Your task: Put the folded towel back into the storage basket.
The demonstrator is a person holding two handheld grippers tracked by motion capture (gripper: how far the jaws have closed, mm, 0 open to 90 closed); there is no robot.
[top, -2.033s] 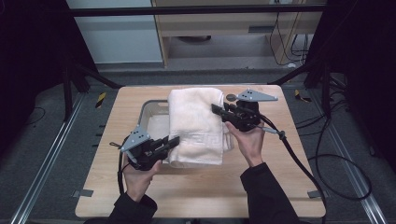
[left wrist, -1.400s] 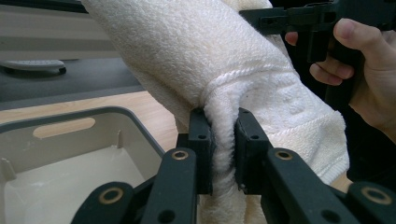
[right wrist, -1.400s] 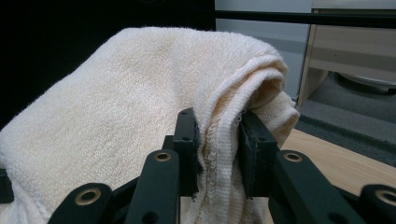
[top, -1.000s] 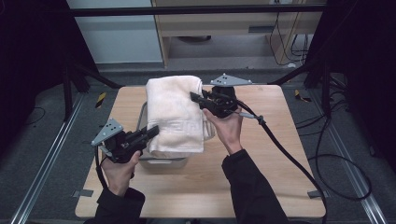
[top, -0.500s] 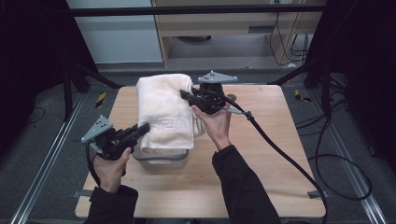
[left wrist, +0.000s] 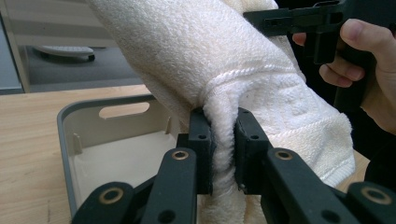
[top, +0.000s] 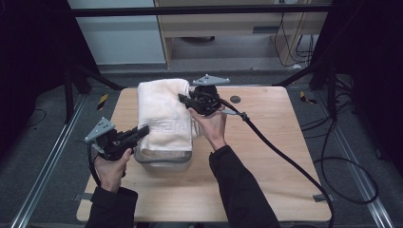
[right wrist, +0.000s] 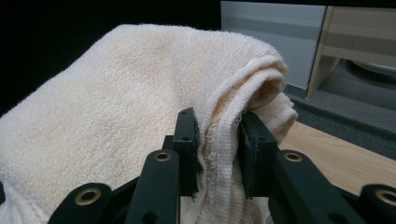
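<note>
1. A folded cream-white terry towel (top: pixel 164 116) hangs stretched between the two grippers, above a pale grey plastic bin (top: pixel 164 161) that stands on the light wooden table (top: pixel 266 156).
2. The left gripper (top: pixel 141 130) has its black jaws clamped tight on the towel's near edge, with a fold of cloth bunched between the pads.
3. The right gripper (top: pixel 183 99) pinches the towel's far edge, jaws squeezed onto the layered hem.
4. The towel's lower end droops into the bin's open top.
</note>
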